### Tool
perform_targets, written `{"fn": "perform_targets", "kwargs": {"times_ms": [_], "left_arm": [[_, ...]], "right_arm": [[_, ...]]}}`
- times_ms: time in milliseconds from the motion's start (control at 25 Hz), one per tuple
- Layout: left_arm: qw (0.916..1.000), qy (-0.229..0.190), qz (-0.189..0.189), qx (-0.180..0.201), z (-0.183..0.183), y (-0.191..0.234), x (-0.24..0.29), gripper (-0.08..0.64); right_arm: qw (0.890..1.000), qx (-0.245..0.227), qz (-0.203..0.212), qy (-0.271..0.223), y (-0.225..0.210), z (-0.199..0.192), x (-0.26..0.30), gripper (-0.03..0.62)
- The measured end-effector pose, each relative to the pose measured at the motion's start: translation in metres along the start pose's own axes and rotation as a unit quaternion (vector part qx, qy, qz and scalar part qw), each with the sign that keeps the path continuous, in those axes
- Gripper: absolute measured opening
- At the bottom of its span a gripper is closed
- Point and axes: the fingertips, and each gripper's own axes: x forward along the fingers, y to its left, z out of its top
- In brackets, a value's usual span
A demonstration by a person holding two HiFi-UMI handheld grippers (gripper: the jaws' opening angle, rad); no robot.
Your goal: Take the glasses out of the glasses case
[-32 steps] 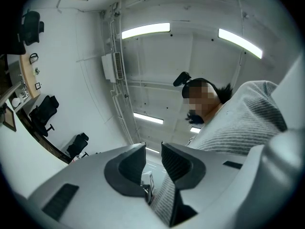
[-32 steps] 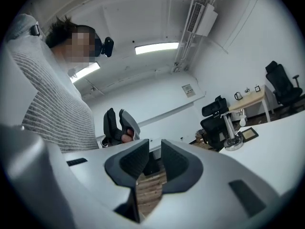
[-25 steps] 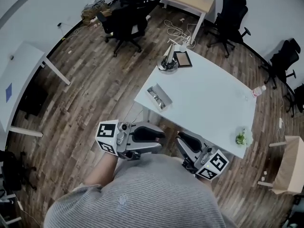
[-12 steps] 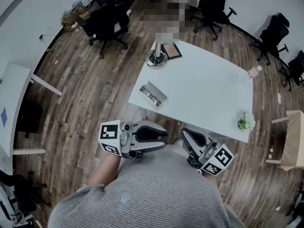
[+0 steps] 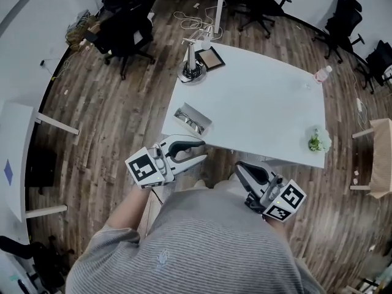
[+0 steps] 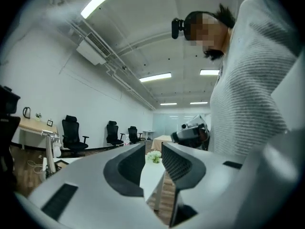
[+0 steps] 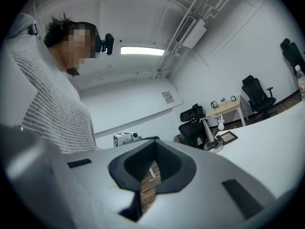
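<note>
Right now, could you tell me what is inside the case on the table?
A pair of glasses lies in the open case; whatever sits under them is hidden.

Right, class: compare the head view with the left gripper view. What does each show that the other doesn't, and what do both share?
Only the head view shows the open glasses case with the glasses inside, lying near the table's edge, and the left gripper seen from outside. Only the left gripper view shows the ceiling lights and the gap between that gripper's jaws, which stand apart with nothing held. Both show the white table, the small plant on it, the right gripper and the black office chairs.
</note>
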Motion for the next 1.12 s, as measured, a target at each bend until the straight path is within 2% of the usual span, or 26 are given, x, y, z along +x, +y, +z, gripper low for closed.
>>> {"fn": "perform_targets", "kwargs": {"times_ms": [160, 320, 480, 720, 840, 1120], "left_arm": [[0.9958, 0.035, 0.025, 0.08, -0.01, 0.02, 0.001, 0.109], [0.9854, 0.094, 0.038, 0.137, -0.029, 0.037, 0.001, 0.109], [0.9781, 0.133, 0.047, 0.153, -0.05, 0.056, 0.002, 0.109], [0.9645, 0.191, 0.04, 0.178, -0.084, 0.076, 0.003, 0.109], [0.951, 0.233, 0.028, 0.201, -0.105, 0.086, 0.002, 0.109], [0.9067, 0.331, -0.015, 0.261, -0.151, 0.113, 0.008, 0.109]], "right_arm": [[1.0, 0.0, -0.012, -0.002, -0.004, -0.001, -0.008, 0.014], [1.0, -0.002, -0.019, -0.002, -0.005, 0.001, -0.008, 0.015], [1.0, -0.001, -0.021, 0.0, -0.009, 0.001, -0.005, 0.015], [0.999, 0.001, -0.032, 0.0, -0.014, 0.002, -0.009, 0.014], [0.999, 0.002, -0.04, 0.0, -0.018, 0.001, -0.011, 0.015], [0.998, 0.006, -0.062, -0.007, -0.028, 0.005, -0.02, 0.014]]}}
